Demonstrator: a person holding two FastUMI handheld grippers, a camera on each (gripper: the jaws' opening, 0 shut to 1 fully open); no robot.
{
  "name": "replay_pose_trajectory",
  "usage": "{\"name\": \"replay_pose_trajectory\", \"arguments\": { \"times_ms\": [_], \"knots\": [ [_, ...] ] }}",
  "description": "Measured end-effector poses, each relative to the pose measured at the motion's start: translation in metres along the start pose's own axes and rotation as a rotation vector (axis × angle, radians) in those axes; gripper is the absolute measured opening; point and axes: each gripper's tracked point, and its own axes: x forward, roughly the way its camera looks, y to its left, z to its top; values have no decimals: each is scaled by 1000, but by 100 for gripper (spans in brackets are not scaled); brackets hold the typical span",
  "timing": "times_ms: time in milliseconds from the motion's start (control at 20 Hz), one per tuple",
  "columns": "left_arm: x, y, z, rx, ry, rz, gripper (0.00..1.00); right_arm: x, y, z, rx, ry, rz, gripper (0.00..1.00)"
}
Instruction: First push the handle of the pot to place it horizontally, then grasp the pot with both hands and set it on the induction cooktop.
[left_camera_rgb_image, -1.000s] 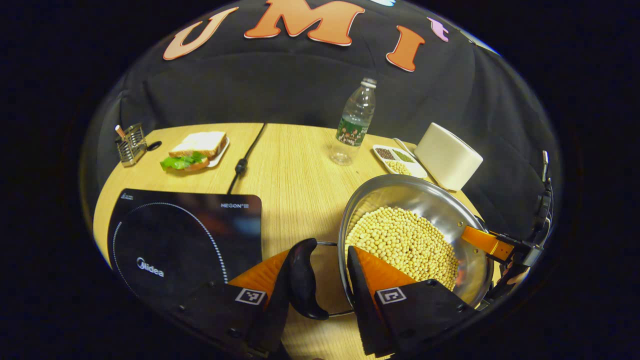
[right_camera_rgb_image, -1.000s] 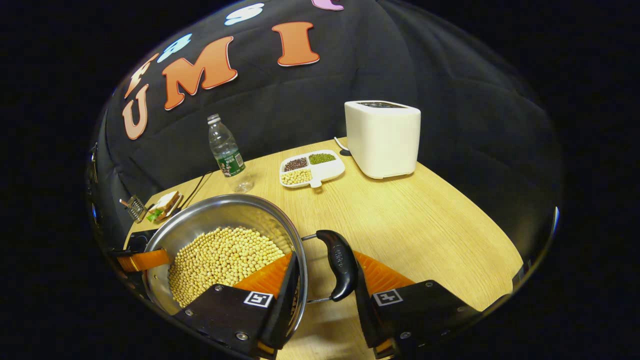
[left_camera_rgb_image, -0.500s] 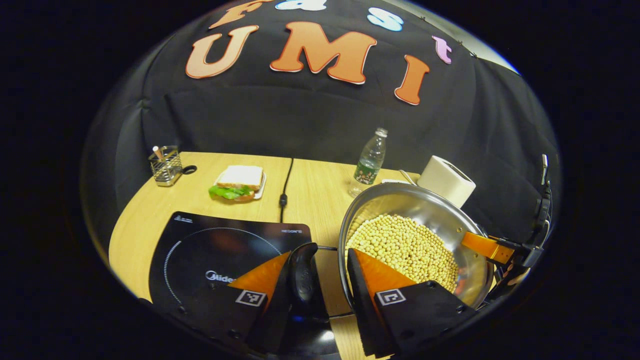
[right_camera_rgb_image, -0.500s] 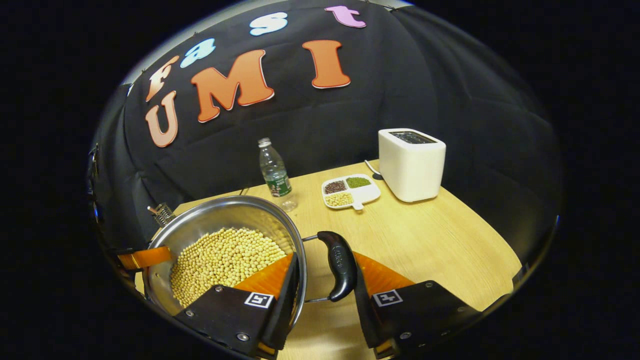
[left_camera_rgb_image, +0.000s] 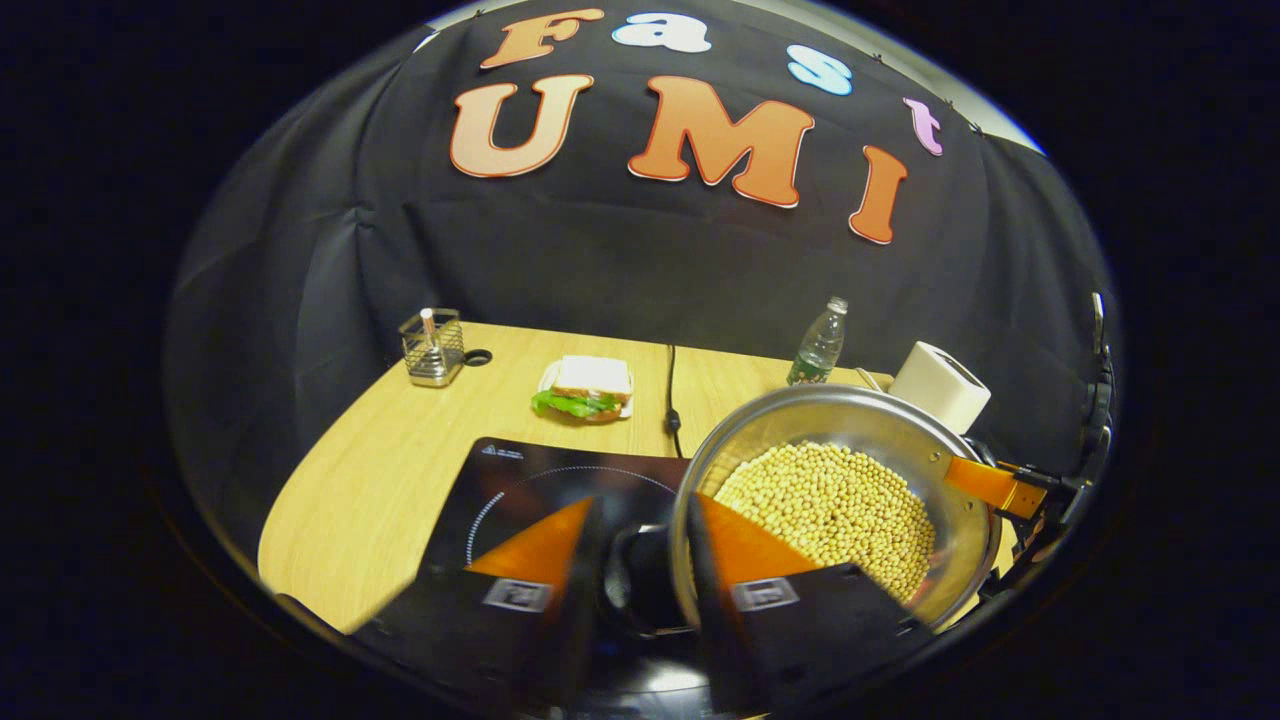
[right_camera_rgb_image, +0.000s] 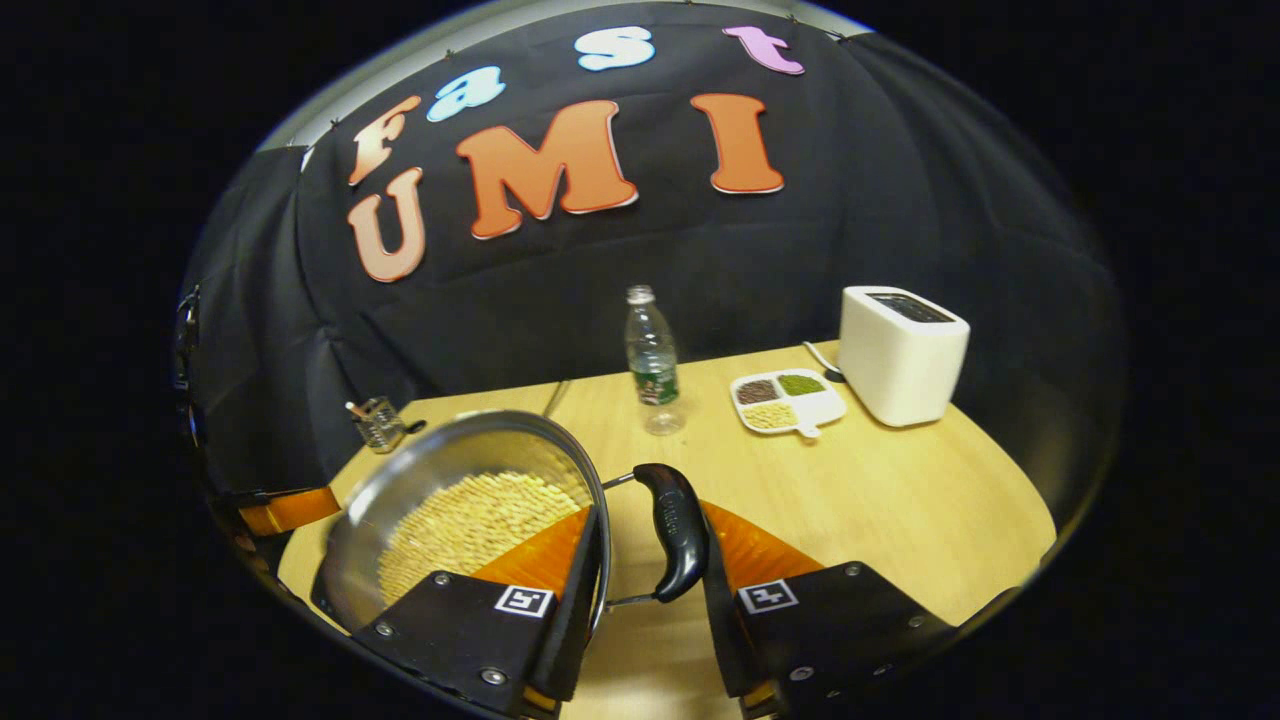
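Low in the left gripper view, the left gripper (left_camera_rgb_image: 640, 590) stays clamped on the pot (left_camera_rgb_image: 835, 500)'s black side handle, and the right gripper (right_camera_rgb_image: 650, 590) grips the opposite handle (right_camera_rgb_image: 675, 530); the pot of soybeans (left_camera_rgb_image: 830, 505) has risen off the table (right_camera_rgb_image: 900, 510) and drifted toward the induction cooktop (left_camera_rgb_image: 530, 480) at lower centre, so the carry is under way, with setting down left. Print on the cooktop's corner and the bottle (right_camera_rgb_image: 652, 362)'s label are too small to read.

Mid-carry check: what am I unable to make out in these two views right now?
- Pot bottom and its gap to the induction cooktop: hidden by the pot itself, left gripper view.
- Left gripper grip on the handle: motion-blurred, left gripper view.
- Cooktop near edge: covered by the gripper, left gripper view.
- Beans: blurred, right gripper view.
- Divided dish contents: too small, right gripper view.
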Motion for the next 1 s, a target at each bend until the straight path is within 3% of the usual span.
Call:
{"name": "replay_pose_trajectory", "arguments": {
  "times_ms": [50, 100, 150, 200, 250, 300, 350, 450, 550, 700, 750, 900, 1000],
  "knots": [
    [8, 13, -5, 41, 2, 40, 9, 13, 6, 4, 29, -29, -19, 49],
    [7, 35, -18, 58, 41, 90, 9, 12, 9, -11, 42, 11, 3, 47],
    [9, 49, -34, 10, 80, 91, 15, 17, 12, -26, 98, 51, 17, 46],
    [5, 59, -11, -22, -9, 94, 17, 24, 17, -36, 138, 75, 42, 47],
    [8, 75, -4, -42, -13, 124, 9, 28, 22, -45, 149, 105, 64, 47],
    [3, 90, 5, -45, -34, 141, 9, 30, 27, -50, 154, 115, 77, 47],
    [-5, 103, 13, -50, -49, 154, 26, 31, 34, -49, 151, 119, 96, 47],
    [-17, 119, 11, -75, -17, 143, 22, 31, 44, -51, 161, 122, 114, 47],
    [-22, 134, -4, -67, 32, 139, 46, 34, 52, -56, 163, 133, 123, 47],
    [-22, 145, -13, -72, 56, 127, 66, 37, 70, -56, 163, 126, 136, 47],
    [-20, 142, -13, -73, 56, 117, 80, 38, 76, -61, 156, 136, 142, 47],
    [-17, 147, -10, -39, 53, 136, 74, 40, 90, -67, 154, 145, 155, 47],
    [-22, 152, -10, -69, 67, 146, 74, 43, 94, -66, 156, 140, 154, 47]
  ]
}}
